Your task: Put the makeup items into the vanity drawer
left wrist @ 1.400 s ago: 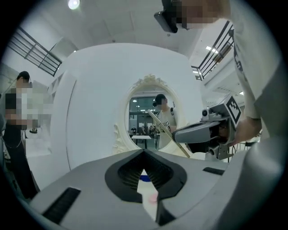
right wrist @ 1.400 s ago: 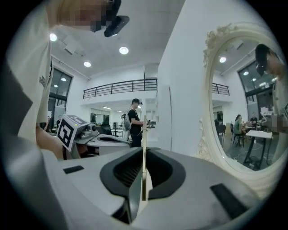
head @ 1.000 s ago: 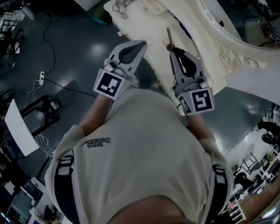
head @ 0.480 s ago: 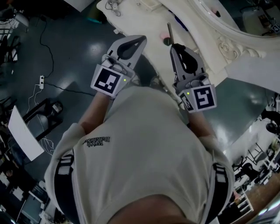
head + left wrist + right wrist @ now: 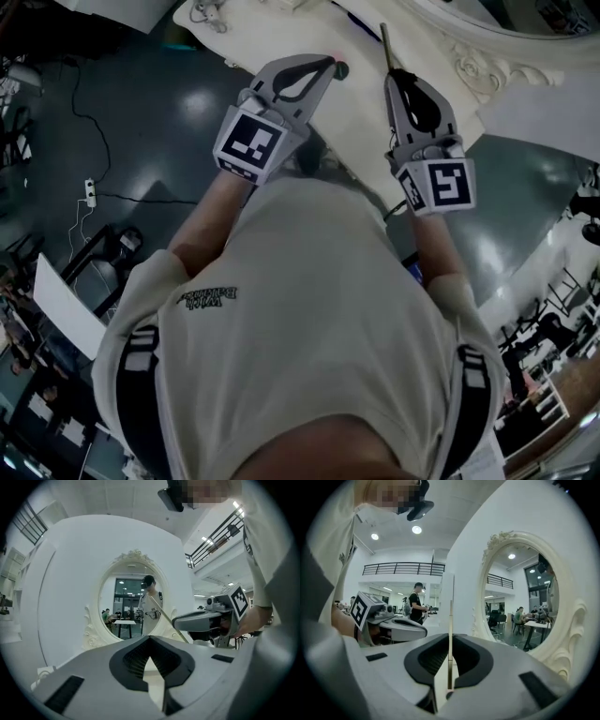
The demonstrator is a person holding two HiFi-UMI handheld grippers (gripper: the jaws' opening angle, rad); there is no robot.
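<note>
Seen from above, a person [image 5: 300, 319] in a cream T-shirt holds two grey grippers out side by side over a white vanity top [image 5: 253, 42]. The right gripper [image 5: 397, 73] has its jaws pinched narrow on a thin tan stick [image 5: 384, 39], gripped near one end. The rest of the stick stands out past the jaw tips, toward the carved frame of an oval mirror [image 5: 473, 66] at the back of the vanity. In the right gripper view the stick runs straight up the slit between the two dark pads, which press on it from both sides. The left gripper [image 5: 328, 62] is empty: in the left gripper view its jaws meet at the tips, with only a wedge-shaped gap behind them and a pale surface showing through. Its tips hover just beside a small round pinkish item [image 5: 341, 68] lying on the top, too small to identify; whether they touch it cannot be told. The two grippers are near each other but apart, each with a black-and-white marker cube by the hand. A tangle of cables [image 5: 208, 11] lies at the top's far left end. Beyond the vanity's edge is a dark glossy floor [image 5: 141, 122].
</note>
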